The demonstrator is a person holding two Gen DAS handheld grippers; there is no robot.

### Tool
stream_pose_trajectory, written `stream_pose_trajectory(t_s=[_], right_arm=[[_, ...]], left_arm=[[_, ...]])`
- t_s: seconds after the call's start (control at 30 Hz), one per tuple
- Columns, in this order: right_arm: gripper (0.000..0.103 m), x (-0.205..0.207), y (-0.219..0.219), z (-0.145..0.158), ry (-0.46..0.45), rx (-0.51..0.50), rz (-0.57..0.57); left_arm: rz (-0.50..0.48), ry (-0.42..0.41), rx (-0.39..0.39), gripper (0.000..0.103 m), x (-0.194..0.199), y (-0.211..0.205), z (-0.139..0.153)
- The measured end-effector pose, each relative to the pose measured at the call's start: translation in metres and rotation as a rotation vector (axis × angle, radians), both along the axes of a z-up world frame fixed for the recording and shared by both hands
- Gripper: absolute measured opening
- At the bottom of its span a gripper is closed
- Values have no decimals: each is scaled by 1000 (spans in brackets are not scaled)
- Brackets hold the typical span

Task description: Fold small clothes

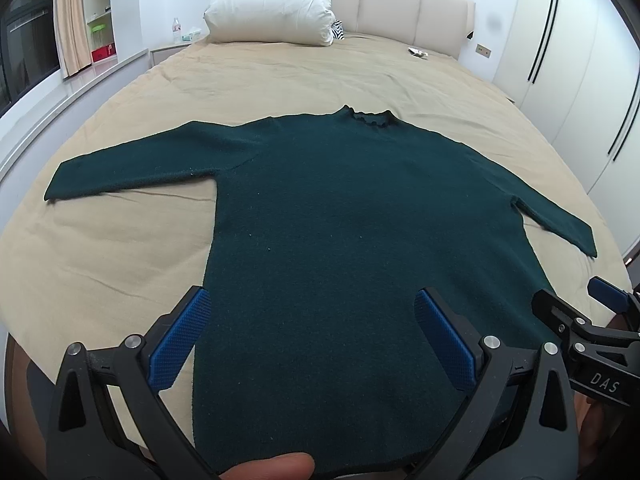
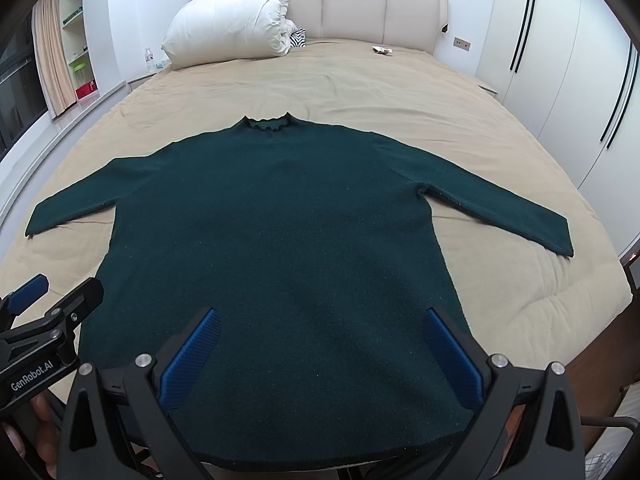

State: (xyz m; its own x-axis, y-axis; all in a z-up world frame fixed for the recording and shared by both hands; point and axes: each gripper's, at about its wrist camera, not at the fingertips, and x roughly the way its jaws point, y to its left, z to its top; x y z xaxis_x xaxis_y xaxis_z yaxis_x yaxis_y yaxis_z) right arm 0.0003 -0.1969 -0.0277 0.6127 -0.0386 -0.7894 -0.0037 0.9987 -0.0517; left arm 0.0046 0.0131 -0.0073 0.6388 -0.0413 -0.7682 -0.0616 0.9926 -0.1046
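Two tools hover low over the near hem of a dark green sweater [image 1: 344,216] that lies flat and face-up on a bed [image 1: 280,76], sleeves stretched out to either side and its ruffled collar pointing toward the headboard [image 1: 416,4]. From the left wrist view, the left tool [image 1: 312,344] has its blue-padded fingers spread wide, holding nothing, with the sweater's lower left part between and beneath them; whether the pads touch the knit cannot be told. From the right wrist view, the right tool [image 2: 320,356] is likewise spread wide and empty above the lower right part of the hem. Each camera catches the other tool at its edge: the right one at the left view's right margin, the left one at the right view's left margin. Only the left view shows a fingertip [image 1: 272,466] at the bottom edge, just in front of the hem. A tan bedspread [image 2: 360,92] with soft creases covers the bed. Near the headboard sits a rolled white duvet [image 1: 272,4] with a zebra-striped item [image 2: 298,38] tucked beside it, and a small crumpled object [image 2: 383,50] lies well apart to the right. White wardrobe doors [image 2: 560,60] with dark handles line the right wall; a water bottle [image 1: 176,30], shelves and a curtain [image 1: 70,20] stand at the left by the window.
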Motion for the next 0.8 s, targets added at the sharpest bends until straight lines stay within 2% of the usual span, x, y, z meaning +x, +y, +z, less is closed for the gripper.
stream_pose_trajectory(t_s=[0.8], right_arm=[[103,1,1,-1,1,-4,0]], left_arm=[[3,4,-3,103,2,0,-3]])
